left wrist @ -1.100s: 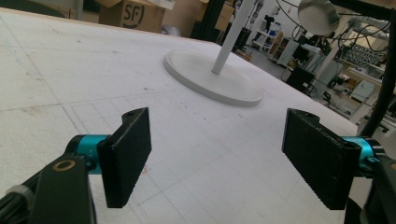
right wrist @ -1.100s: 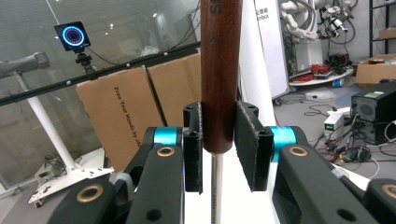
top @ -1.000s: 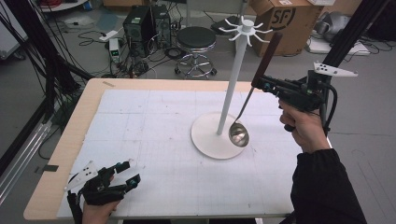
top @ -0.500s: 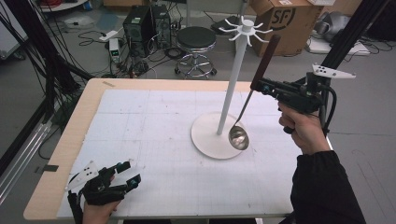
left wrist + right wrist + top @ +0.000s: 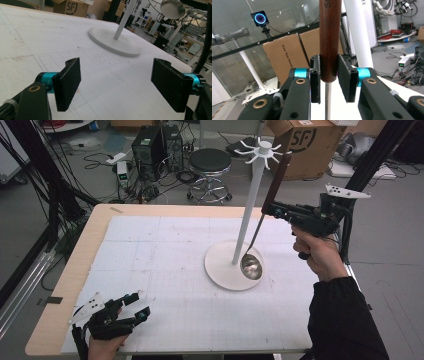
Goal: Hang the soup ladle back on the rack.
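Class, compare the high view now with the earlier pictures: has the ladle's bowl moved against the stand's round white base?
Barely. The ladle's bowl hangs over the near-right part of the white base as before, right of the pole.

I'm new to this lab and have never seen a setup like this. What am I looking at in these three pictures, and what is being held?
There is no robot arm here: a person holds a hand-held two-jaw gripper in each hand at a table covered with a white gridded sheet.

The high view comes from a fixed camera above the person's side. The other two come from small cameras riding on the grippers, looking along their black jaws.

On the sheet stands a white rack, a pole on a round base with hooks at the top.

The right gripper is closed on the brown wooden handle of a metal ladle, held upright beside the pole, with the bowl low over the base.

The left gripper sits near the table's front edge, jaws wide apart, nothing between them.
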`<state>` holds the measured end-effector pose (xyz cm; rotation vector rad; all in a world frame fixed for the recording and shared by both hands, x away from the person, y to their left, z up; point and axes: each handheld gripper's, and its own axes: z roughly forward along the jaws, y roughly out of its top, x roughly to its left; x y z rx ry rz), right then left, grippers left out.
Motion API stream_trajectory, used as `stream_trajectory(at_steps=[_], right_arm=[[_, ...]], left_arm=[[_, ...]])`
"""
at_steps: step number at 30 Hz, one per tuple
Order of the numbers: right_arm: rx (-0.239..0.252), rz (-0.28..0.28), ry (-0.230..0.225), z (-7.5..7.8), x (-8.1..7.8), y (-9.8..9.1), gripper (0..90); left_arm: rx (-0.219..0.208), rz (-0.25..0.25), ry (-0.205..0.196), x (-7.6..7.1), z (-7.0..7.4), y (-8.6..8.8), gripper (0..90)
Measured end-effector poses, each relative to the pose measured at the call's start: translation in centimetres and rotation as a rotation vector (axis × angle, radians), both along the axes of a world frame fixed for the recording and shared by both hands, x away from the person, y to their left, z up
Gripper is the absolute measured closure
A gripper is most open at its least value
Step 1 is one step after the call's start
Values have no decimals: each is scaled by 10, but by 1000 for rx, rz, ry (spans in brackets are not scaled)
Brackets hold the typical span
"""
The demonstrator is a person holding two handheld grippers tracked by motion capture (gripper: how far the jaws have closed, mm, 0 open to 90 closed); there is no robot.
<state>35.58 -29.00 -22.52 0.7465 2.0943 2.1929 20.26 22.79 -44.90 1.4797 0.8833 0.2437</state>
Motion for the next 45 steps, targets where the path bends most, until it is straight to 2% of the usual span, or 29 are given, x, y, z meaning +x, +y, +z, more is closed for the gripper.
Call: stream_trajectory(at_steps=[11,17,19,21,25,31,35,41,45], right_arm=[[-2,2,10,-1,7,9,732],[51,1,42,-8,8,4,721],[69,-15,39,-7,9,2,721],[87,-27,36,-6,8,-1,681],[68,-40,32,-6,6,-3,649],[66,-54,27,-8,-1,-7,628],[17,-74,23,-21,-14,-8,523],[-8,-103,46,-53,-31,-12,305],[-5,-103,81,-78,-43,-16,260]], left_arm=[[-2,6,-5,-1,0,2,246],[-3,6,-3,-2,1,2,246],[2,3,-5,-2,1,2,246],[2,4,-4,-2,0,1,246],[4,5,-3,-1,0,1,246],[5,4,-2,-1,0,1,246],[1,3,-4,-1,0,0,246],[2,13,-14,-2,2,1,244],[-1,12,-21,-1,3,0,244]])
